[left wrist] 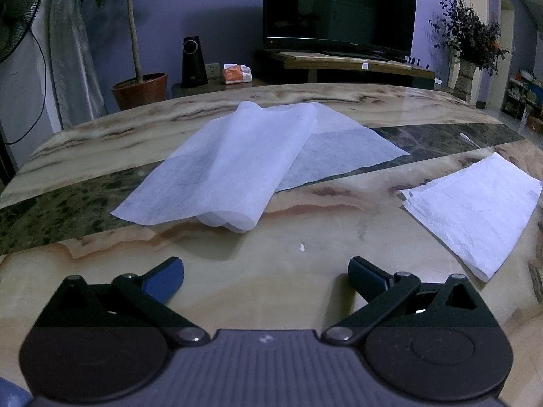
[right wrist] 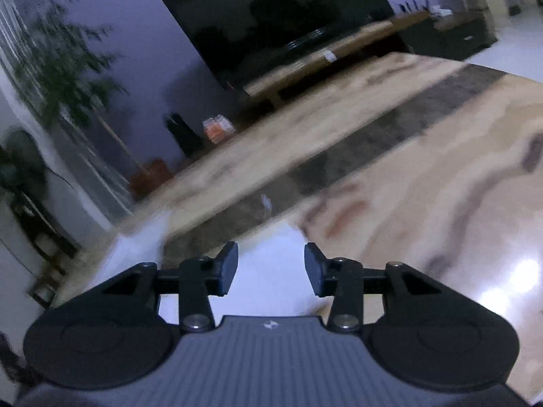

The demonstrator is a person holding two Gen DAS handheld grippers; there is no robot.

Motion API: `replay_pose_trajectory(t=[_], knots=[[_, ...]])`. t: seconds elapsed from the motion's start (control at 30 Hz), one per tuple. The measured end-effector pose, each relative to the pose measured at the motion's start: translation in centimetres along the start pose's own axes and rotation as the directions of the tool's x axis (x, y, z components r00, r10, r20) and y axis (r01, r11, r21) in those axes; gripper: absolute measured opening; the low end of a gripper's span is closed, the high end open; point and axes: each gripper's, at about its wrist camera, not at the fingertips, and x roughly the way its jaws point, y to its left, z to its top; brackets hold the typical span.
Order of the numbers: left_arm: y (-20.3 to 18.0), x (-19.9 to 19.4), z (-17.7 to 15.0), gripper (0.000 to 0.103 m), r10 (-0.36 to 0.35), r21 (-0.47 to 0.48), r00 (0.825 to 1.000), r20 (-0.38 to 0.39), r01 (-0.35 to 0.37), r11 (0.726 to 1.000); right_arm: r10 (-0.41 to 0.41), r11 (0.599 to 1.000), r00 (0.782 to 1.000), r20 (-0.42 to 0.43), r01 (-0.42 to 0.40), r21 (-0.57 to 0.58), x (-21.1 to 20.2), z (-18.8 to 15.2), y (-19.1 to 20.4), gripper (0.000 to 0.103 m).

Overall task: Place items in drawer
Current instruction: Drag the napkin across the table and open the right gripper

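Left gripper (left wrist: 265, 276) empty, folded sheet (left wrist: 224, 169) ahead

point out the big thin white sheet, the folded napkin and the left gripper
big thin white sheet (left wrist: 234, 166), left wrist view, on its folded-over top layer
folded napkin (left wrist: 475, 210), left wrist view, on its flat middle
left gripper (left wrist: 265, 279), left wrist view, midway between its fingertips
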Motion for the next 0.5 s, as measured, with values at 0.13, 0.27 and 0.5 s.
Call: replay_pose_trajectory(t=[0.13, 0.27, 0.5], knots=[[0.0, 0.0, 0.0, 0.103, 0.000, 0.000, 1.000, 0.000, 0.000, 1.000, -0.091, 0.991, 0.994, -0.062, 0.084, -0.104, 1.2, -2.1, 0.8, 0.046], [0.0, 0.0, 0.0, 0.103, 0.000, 0.000, 1.000, 0.000, 0.000, 1.000, -0.135, 0.970, 0.989, -0.059, 0.120, -0.214, 2.2, -2.9, 1.6, 0.046], [0.0, 0.0, 0.0, 0.103, 0.000, 0.000, 1.000, 0.000, 0.000, 1.000, -0.139, 0.950, 0.990, -0.036, 0.123, -0.286, 2.6, -2.3, 2.1, 0.030]])
